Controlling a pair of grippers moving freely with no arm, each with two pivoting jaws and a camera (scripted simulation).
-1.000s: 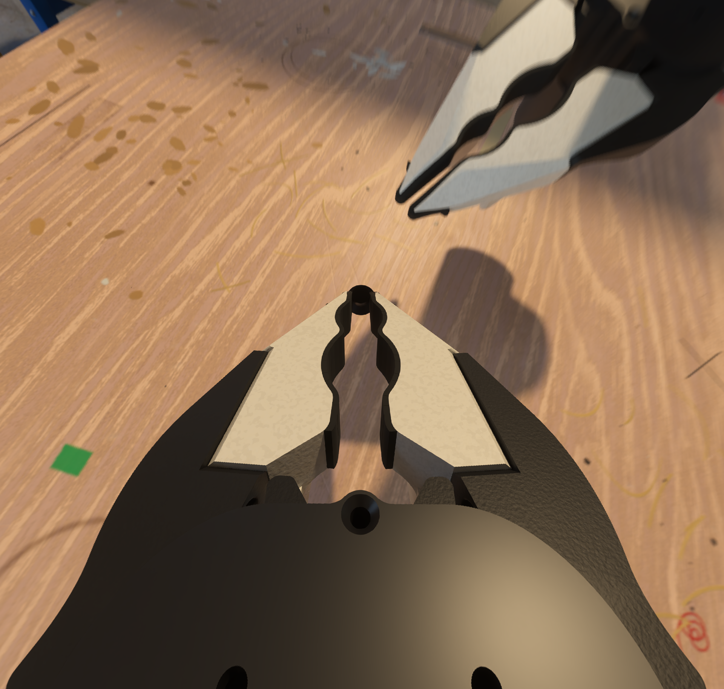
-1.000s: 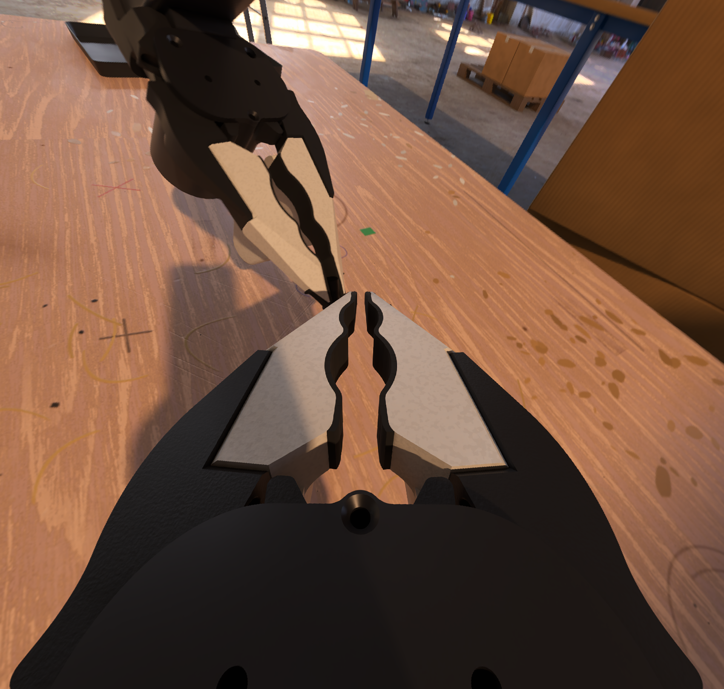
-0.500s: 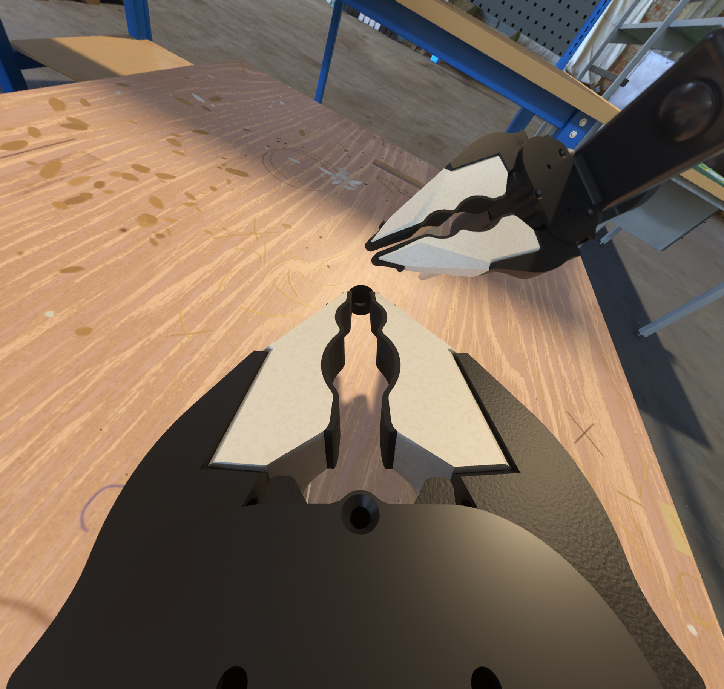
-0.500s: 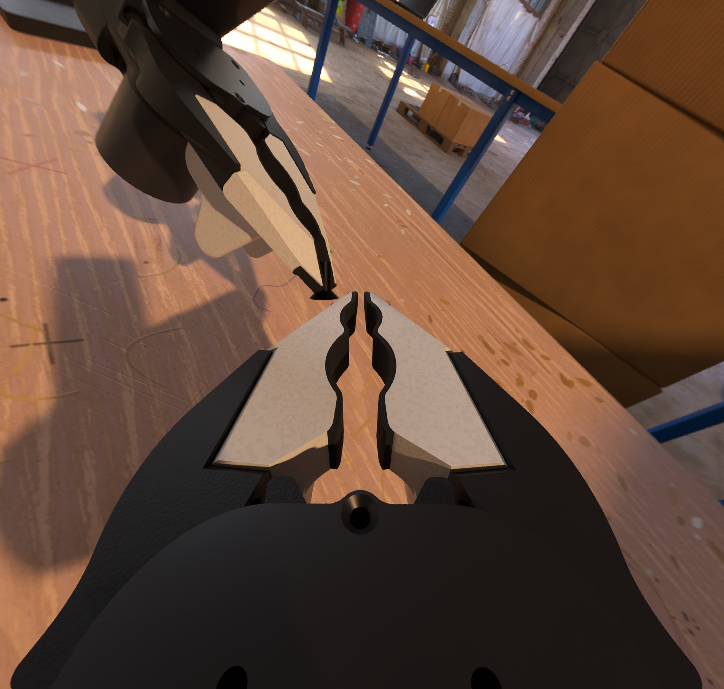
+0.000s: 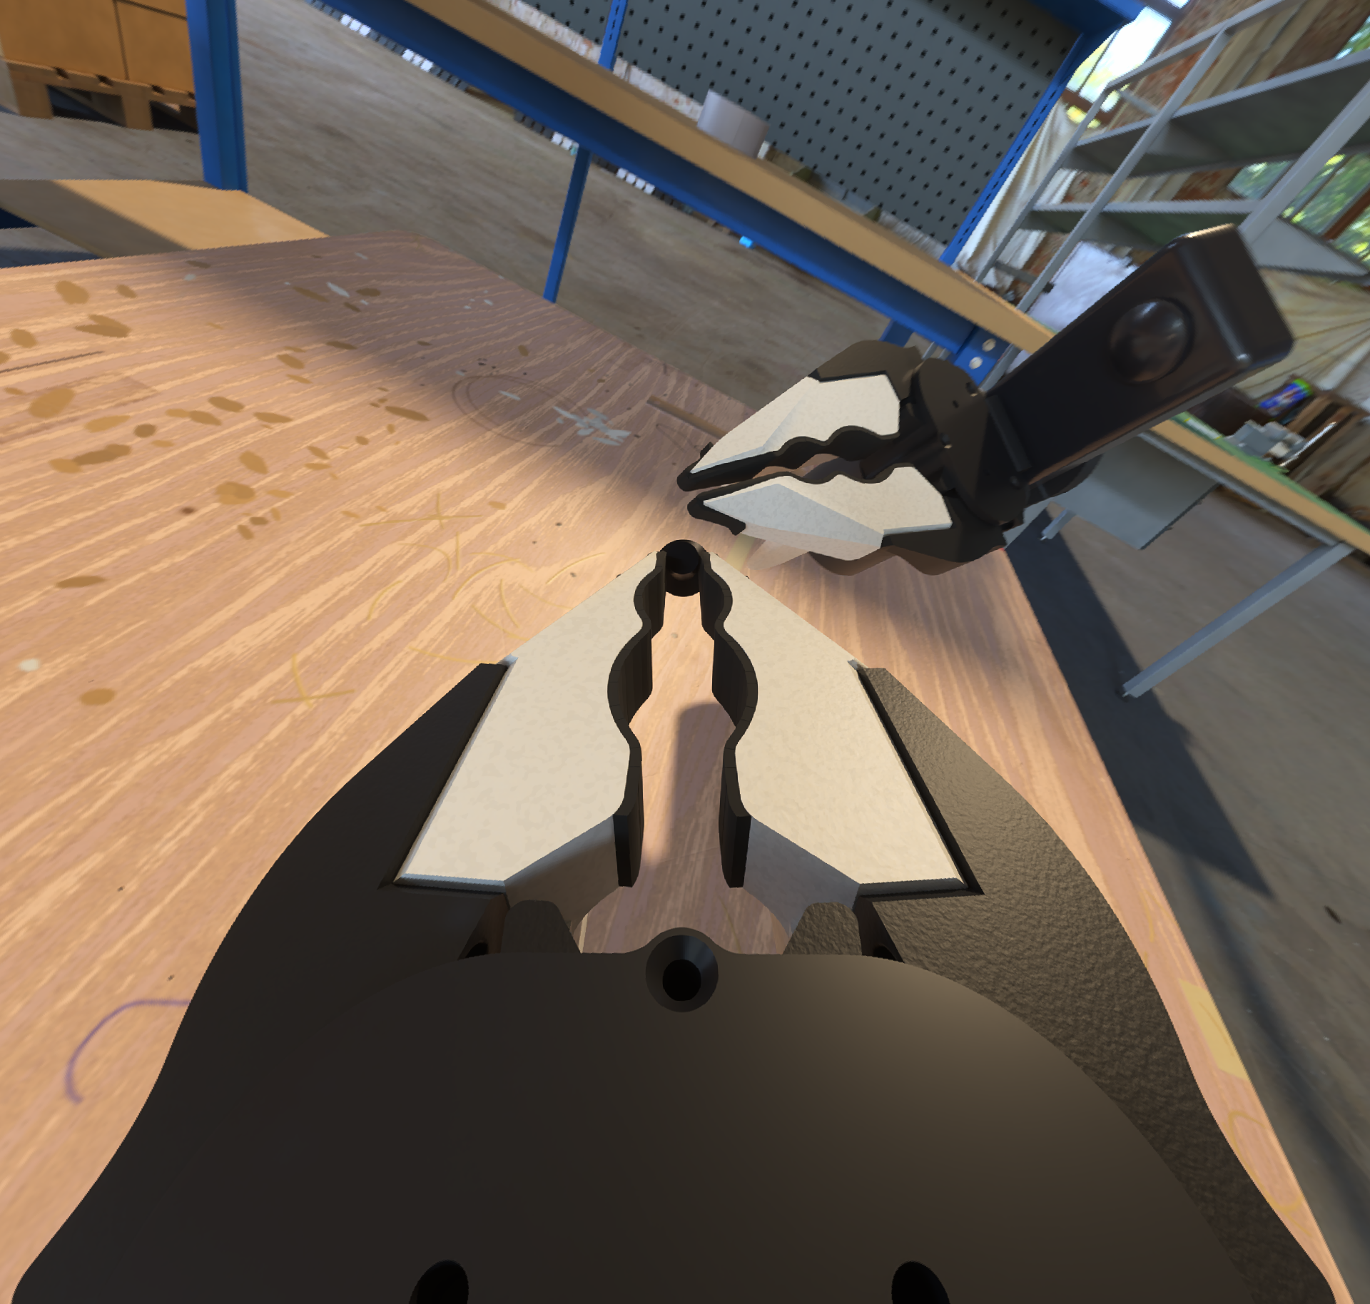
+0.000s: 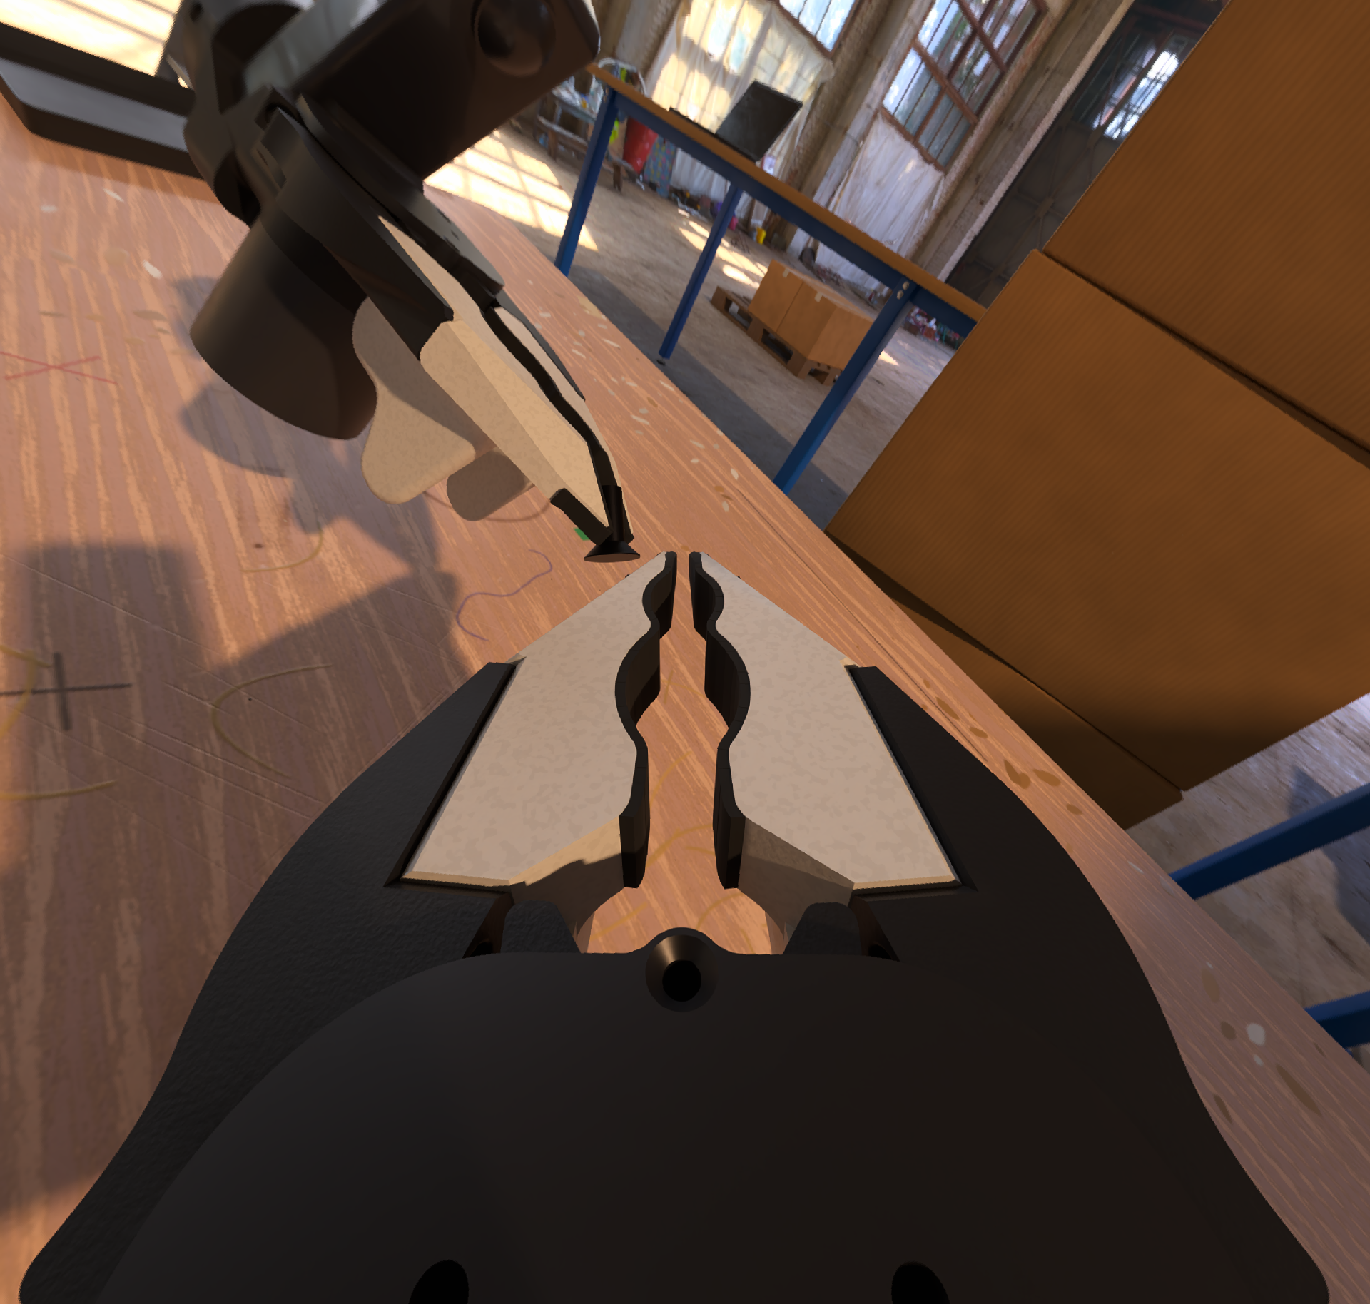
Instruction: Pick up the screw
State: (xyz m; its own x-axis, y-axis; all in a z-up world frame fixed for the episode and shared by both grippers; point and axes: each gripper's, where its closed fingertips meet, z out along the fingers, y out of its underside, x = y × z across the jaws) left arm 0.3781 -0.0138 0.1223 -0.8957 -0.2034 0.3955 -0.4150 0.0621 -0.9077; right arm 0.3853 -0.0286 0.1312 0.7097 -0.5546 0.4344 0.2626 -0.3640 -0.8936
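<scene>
A small black screw is pinched between the fingertips of my left gripper, held above the wooden table. In the right wrist view the left gripper points down and right, with the screw head-down at its tip, clear of the table. My right gripper is shut with only a thin gap and holds nothing. Its tips sit just right of the screw. It also shows in the left wrist view, just beyond and to the right of the screw.
The table's right edge drops to the floor. Large cardboard boxes stand past the far table edge. A blue-framed bench with a pegboard stands behind. A flat black object lies at the table's far left. A green marker sits under the screw.
The left gripper has risen and tilted up with the screw still in its tips. The right gripper has stayed shut beside it and also tilted up.
</scene>
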